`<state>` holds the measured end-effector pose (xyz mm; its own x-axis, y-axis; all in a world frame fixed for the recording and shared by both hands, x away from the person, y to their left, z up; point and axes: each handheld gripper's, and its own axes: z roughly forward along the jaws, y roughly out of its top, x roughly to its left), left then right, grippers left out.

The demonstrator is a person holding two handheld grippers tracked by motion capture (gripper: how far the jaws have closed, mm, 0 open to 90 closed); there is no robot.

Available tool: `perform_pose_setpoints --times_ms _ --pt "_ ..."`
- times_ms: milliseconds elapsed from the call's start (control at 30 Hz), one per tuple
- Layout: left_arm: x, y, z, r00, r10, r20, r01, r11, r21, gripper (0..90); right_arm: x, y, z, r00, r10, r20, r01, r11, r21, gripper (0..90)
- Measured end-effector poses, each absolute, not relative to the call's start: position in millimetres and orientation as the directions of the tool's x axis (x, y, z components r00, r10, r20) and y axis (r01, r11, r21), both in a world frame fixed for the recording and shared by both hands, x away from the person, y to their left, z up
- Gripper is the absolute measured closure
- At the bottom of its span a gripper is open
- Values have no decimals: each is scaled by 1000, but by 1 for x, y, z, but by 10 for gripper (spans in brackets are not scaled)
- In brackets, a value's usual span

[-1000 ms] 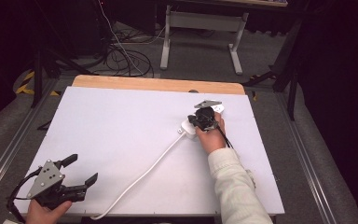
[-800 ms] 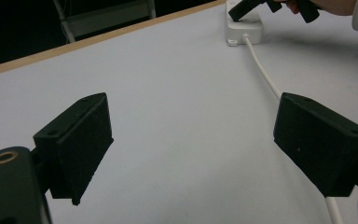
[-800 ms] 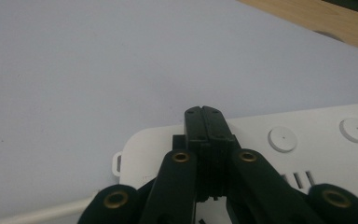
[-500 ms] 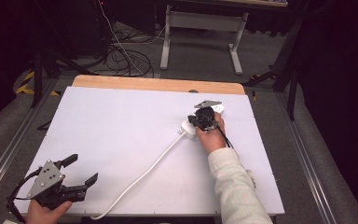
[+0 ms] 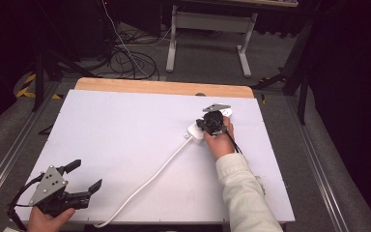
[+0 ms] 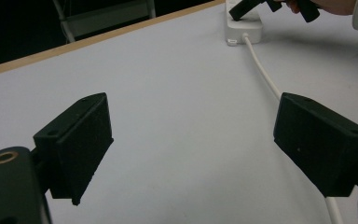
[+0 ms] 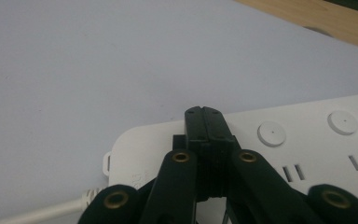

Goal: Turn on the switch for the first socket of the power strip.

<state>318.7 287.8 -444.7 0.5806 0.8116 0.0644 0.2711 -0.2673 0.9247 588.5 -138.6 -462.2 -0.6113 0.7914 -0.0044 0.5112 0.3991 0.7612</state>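
Pressing its closed jaws onto the white power strip (image 7: pixel 307 140) at the table's (image 5: pixel 125 130) far right, the right gripper (image 7: pixel 205 122) probably works a button (left gripper (image 5: pixel 84 176) idles w/ jaws apart, near corner).

Left gripper (image 5: pixel 77 178) sits low in the bottom left of the high view, held in the left hand (image 5: pixel 46 220), jaws spread wide and nothing between them; its own camera shows the two black pads far apart at the lower corners. Right gripper (image 5: pixel 207 124) is up at centre right, right hand (image 5: pixel 218 140) behind it, a pale sleeve (image 5: pixel 244 193) running to the bottom edge. Its jaws are pressed together, tips meeting.
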Motion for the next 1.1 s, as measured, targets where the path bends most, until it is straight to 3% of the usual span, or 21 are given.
perform_pose_setpoints --times_ms 467,1100 --pt "319 288 -445 577 814 69 269 -270 924 123 576 -140 -436 -662 748 -47 442 440 781 900" --pt "321 287 -445 579 813 66 273 -270 923 122 557 -149 -400 -666 745 -40 400 401 824 872"
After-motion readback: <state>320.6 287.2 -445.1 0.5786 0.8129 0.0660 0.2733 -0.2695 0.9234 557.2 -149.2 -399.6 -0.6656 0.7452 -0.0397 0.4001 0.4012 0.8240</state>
